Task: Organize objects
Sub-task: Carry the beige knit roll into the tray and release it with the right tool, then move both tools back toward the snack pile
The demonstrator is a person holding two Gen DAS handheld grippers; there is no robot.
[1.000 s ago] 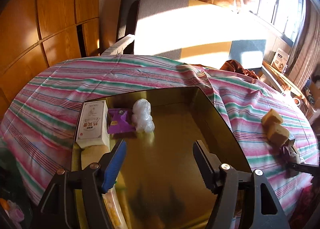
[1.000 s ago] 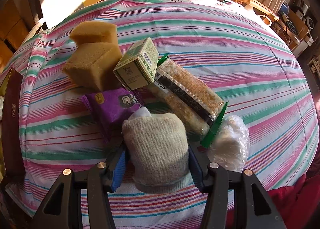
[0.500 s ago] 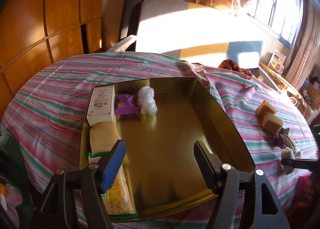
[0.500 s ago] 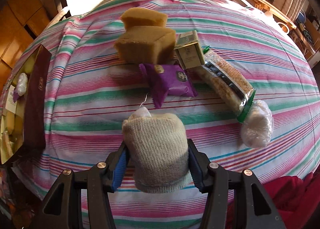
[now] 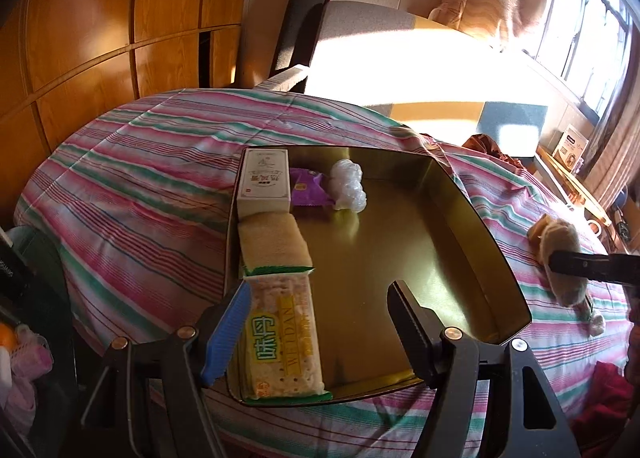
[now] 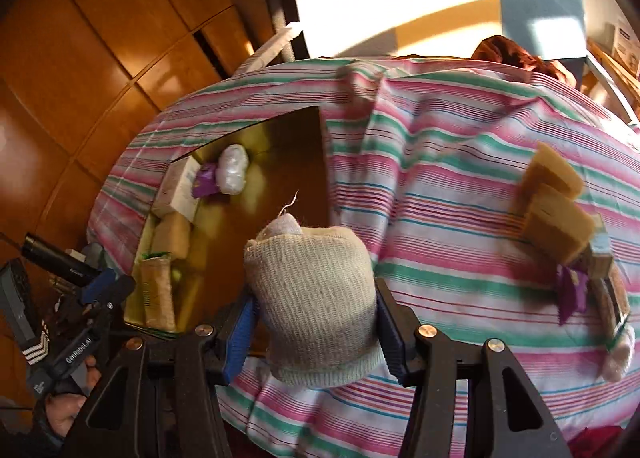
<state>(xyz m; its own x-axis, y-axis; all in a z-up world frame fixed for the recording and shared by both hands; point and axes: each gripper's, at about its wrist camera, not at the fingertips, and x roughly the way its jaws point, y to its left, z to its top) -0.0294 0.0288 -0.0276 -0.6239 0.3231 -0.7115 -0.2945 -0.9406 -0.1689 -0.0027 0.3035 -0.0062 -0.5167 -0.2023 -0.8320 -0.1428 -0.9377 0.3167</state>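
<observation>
right tool (image 6: 314, 318): closed on the knitted cloth bundle (image 6: 316, 298); both pads are pressed against its sides; held above the table, over the near right edge of the tray.
cloth bundle: beige, ribbed, a loose thread at its top; in the left wrist view it is seen at the far right (image 5: 564, 258), clamped by a dark finger.
left tool (image 5: 316, 326): jaws wide apart, nothing between them; held over the near end of the tray; blue pad on the left finger, black ridged pad on the right.
tray (image 5: 460, 209): gold metal, rectangular, set on the striped tablecloth (image 5: 140, 177); right half is bare.
tray contents, left wall, far to near: white box (image 5: 264, 181), yellow sponge (image 5: 274, 242), cracker pack (image 5: 284, 334) with green trim.
tray contents, far end: purple packet (image 5: 306, 193) just beside the white box; clear plastic wad (image 5: 347, 185) touching the packet's right side.
loose items on the table, right side: two tan sponges (image 6: 556, 205) stacked against each other; second purple packet (image 6: 570, 292) just below them; further packs beside it are blurred, not identifiable.
background: wooden cabinets (image 5: 100, 37), chair (image 5: 304, 29) behind the table.
</observation>
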